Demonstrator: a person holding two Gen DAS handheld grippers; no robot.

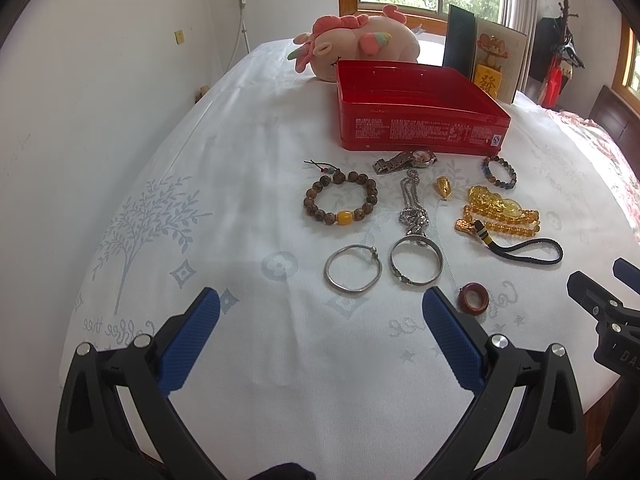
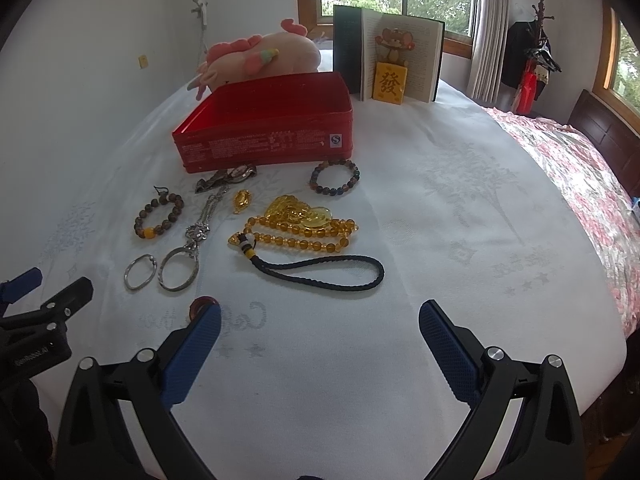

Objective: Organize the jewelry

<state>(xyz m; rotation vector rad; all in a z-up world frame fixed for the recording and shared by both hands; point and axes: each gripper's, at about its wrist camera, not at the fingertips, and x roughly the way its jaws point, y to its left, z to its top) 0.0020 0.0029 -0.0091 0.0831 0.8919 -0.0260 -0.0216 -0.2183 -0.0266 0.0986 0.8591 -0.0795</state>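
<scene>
Bed [image 1: 248, 184] carries the empty red tin [image 1: 420, 120], jewelry spread in front of it. Both my tools gape wide, empty: left tool [image 1: 320, 320], right tool [image 2: 320, 322]. Red ring [image 1: 474, 298] lies nearest, just right of my left tool's right finger.

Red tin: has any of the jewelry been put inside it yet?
No. In the left wrist view the red tin shows a bare interior, and pieces like the brown bead bracelet lie on the bedsheet.

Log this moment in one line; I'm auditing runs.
stage: start | left gripper: open, empty | right gripper: open, empty | red tin: empty | jewelry: on bed
</scene>
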